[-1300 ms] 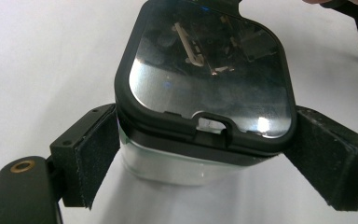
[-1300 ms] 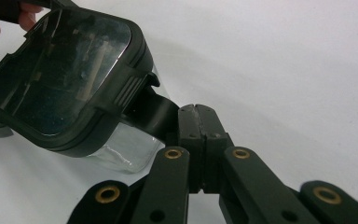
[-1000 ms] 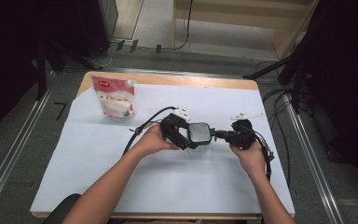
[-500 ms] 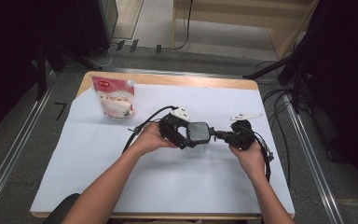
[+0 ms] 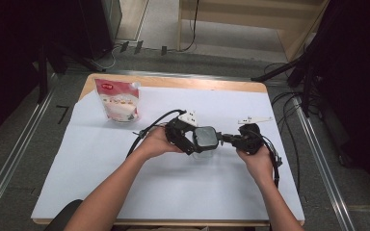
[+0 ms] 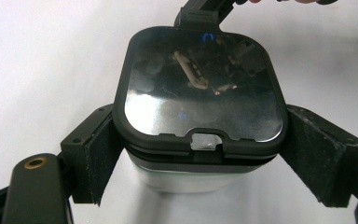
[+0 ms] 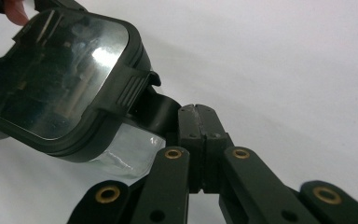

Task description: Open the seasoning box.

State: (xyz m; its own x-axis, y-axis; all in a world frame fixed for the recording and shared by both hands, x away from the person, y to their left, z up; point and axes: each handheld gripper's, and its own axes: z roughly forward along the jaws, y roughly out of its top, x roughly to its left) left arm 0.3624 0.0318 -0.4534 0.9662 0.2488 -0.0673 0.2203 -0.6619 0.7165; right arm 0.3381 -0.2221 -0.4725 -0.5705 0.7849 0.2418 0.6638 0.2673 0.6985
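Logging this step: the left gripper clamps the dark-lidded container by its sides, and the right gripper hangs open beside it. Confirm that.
Not quite. The left gripper does clamp the container by its sides, but the right gripper is shut on the lid's latch tab, as the right gripper view shows.

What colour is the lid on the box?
Black rim around a glossy dark panel on the lid; the box below is clear. Best in the left gripper view.

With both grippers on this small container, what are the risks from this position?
The right gripper pinches only the lid's side latch, so a pull may tear it free or jerk the lid open. The left gripper squeezes the clear container between its jaws; the smooth walls may slip or twist.
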